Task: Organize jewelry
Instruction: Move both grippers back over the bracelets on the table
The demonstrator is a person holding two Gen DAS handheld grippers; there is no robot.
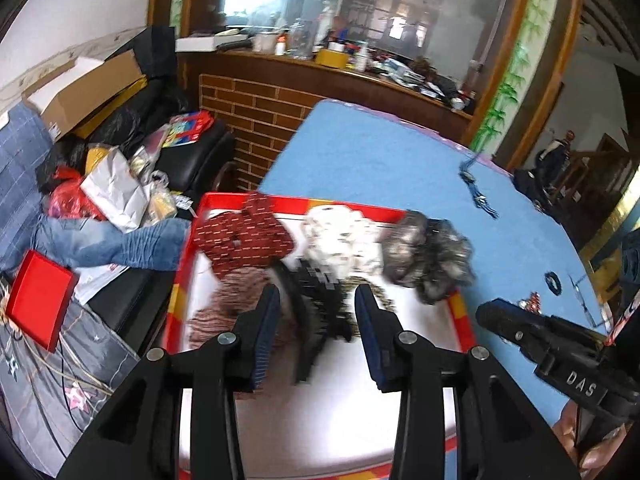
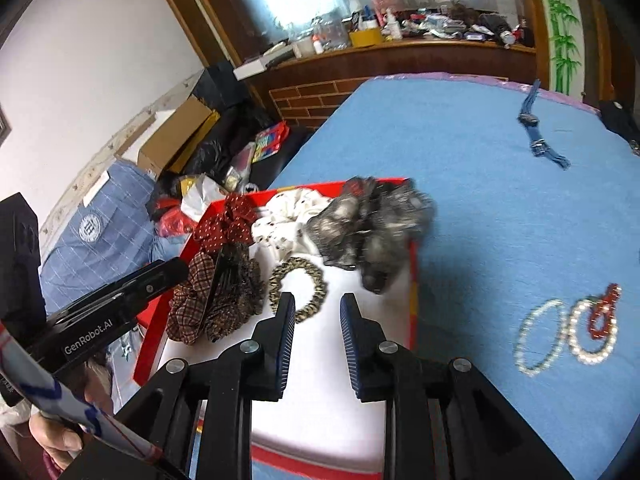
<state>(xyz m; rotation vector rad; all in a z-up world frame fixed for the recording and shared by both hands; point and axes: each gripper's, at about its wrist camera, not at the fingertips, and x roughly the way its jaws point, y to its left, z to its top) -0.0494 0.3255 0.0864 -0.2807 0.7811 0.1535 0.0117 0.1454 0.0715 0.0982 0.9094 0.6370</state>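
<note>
You are hovering both grippers, left and right, spread and empty, over the tray; the bracelets are lying to your right; approach low.

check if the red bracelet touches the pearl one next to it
Touching: the right wrist view shows the red bracelet lying across the rim of the nearer pearl bracelet on the blue cloth.

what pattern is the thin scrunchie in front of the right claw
Leopard-style print, tan with dark spots: the thin scrunchie shows best in the right wrist view.
</note>
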